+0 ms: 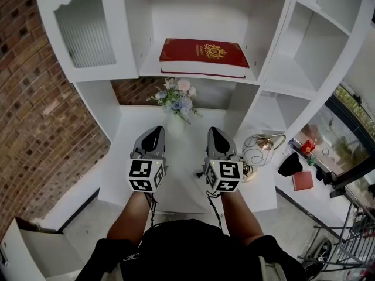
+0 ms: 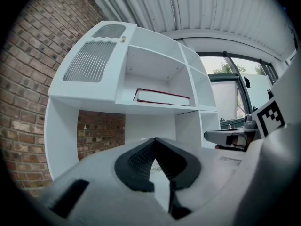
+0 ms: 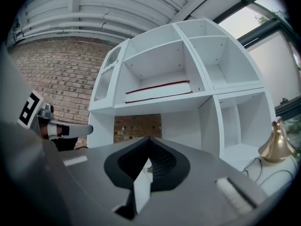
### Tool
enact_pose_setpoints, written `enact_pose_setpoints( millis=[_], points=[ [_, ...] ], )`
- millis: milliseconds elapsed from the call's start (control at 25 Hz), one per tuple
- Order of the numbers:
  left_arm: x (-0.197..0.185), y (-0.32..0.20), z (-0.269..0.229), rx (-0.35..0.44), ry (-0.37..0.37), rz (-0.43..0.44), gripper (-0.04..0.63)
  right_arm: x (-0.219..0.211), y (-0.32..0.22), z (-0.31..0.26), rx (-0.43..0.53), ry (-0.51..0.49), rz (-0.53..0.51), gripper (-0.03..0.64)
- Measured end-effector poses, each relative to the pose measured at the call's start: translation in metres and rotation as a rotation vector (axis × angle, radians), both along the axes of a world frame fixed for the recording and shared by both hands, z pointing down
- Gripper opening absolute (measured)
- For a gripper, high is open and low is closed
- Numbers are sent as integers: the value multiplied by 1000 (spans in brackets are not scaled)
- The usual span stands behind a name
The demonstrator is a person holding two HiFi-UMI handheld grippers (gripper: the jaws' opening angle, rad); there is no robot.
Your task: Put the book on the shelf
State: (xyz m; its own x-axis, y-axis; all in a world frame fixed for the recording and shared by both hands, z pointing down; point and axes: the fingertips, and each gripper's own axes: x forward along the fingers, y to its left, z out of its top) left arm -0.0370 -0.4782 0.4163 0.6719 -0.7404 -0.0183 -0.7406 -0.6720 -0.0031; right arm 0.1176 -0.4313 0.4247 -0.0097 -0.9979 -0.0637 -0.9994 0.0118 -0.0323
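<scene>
**Shelf unit and desk top: what rests where**

In front of me I see a white shelf unit [image 1: 275, 69] against a brick wall, with a white desk top [image 1: 184, 157] running out from its lower part towards me. A red book [image 1: 204, 56] lies flat, cover up, on the middle compartment's board, filling most of its width. Left of that compartment is a door [image 1: 88, 31] with ribbed panes. On the desk top, a small bunch of pale flowers [image 1: 176, 101] stands at the far end, in the recess just below the book's board. On the right of the desk top sits a round white jug [image 1: 258, 148] with a brass-coloured handle and lid, well apart from the flowers.
</scene>
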Motion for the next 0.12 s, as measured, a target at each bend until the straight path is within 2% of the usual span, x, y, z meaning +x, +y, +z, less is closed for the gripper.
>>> enact_pose_setpoints(
  millis=[120],
  points=[
    [2, 0, 0, -2, -1, 4, 2, 1, 0, 0, 0, 2, 0, 11]
  ],
)
